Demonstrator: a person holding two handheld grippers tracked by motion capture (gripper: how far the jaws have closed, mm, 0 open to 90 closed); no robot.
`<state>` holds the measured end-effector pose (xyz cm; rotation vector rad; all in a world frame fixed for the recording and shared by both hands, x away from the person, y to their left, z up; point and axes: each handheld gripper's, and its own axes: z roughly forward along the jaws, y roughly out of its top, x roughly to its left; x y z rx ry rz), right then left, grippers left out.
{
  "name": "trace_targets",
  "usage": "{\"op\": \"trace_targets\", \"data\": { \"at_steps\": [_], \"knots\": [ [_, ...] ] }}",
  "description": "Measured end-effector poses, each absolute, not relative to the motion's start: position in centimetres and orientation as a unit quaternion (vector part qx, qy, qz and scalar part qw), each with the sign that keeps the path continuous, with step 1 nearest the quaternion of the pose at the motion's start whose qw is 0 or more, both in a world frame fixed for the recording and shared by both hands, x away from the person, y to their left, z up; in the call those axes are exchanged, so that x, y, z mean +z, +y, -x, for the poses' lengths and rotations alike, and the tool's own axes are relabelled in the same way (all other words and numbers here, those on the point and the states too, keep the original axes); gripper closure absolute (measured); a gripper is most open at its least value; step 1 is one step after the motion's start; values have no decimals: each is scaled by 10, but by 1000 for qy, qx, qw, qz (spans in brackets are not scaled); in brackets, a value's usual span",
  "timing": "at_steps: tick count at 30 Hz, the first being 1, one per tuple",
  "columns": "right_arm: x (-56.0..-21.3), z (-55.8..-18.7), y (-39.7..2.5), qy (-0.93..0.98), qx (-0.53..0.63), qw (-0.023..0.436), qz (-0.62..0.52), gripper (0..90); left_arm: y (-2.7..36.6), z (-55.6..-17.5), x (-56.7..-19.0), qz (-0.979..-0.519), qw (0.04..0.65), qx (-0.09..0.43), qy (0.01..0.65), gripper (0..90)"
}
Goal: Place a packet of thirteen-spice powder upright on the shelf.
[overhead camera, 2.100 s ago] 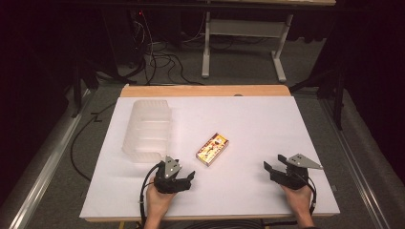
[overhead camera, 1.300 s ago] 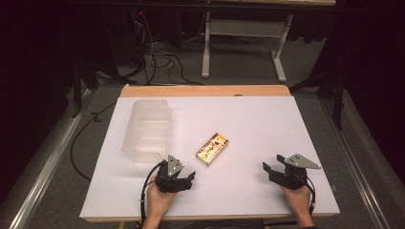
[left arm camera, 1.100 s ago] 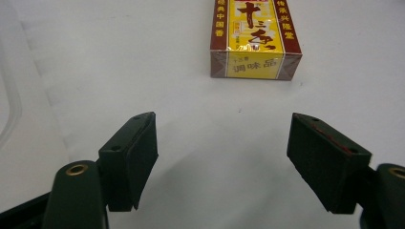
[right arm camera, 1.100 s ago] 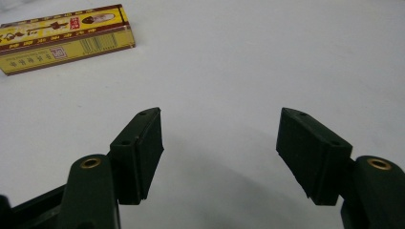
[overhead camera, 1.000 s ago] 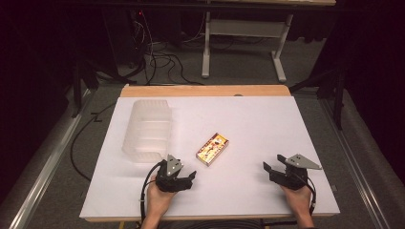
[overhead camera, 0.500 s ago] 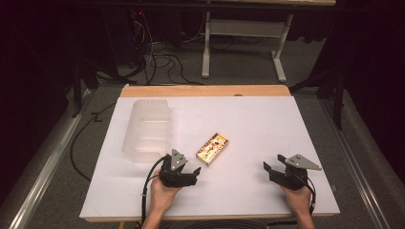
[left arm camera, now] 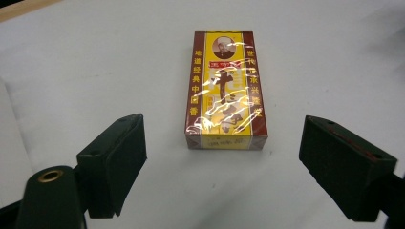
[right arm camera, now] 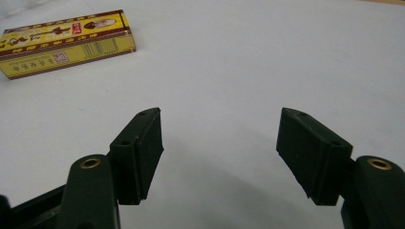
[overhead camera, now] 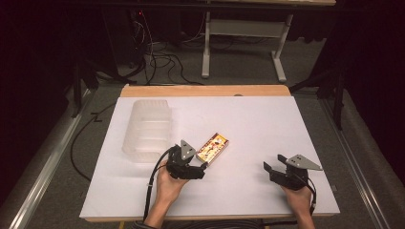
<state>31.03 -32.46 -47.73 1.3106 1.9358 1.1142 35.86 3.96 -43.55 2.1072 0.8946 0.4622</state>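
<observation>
the box (left arm camera: 225, 90) near the table's middle carries chinese print: down its left red band, yellow characters 地道經典中國香 — the right band's characters are half lost under glare. its side (right arm camera: 64, 45) bears a barcode and a small square code — too small to read.

The small box (left arm camera: 225, 90) was yellow with dark red bands down its long edges carrying yellow characters, red and white print at its middle, and a glossy clear wrap. Its side face (right arm camera: 67, 52) was yellow with a black barcode. The table (overhead camera: 258, 119) was white, with a light wood strip along its far edge. The plastic container (overhead camera: 148, 129) left of the box was translucent and colourless. The fingers (left arm camera: 114, 162) were matt black, and a brass ring (left arm camera: 50, 175) sat beside one.
</observation>
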Motion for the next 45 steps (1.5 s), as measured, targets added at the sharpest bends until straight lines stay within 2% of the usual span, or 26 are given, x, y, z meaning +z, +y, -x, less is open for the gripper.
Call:
{"op": "trace_targets", "data": {
  "at_steps": [9,16,22,45],
  "knots": [
    [-477,-311,-325,721,414,267,-487,327,17,-379,-426,-833,392,178,347,181],
    [-477,-312,-325,720,411,266,-492,328,-4,-400,-428,-849,358,173,348,161],
    [-478,-312,-324,724,410,260,-491,328,-12,-417,-435,-845,362,144,367,158],
    [-478,-314,-330,713,425,247,-500,326,-48,-442,-454,-858,332,138,366,215]
  ]
}}
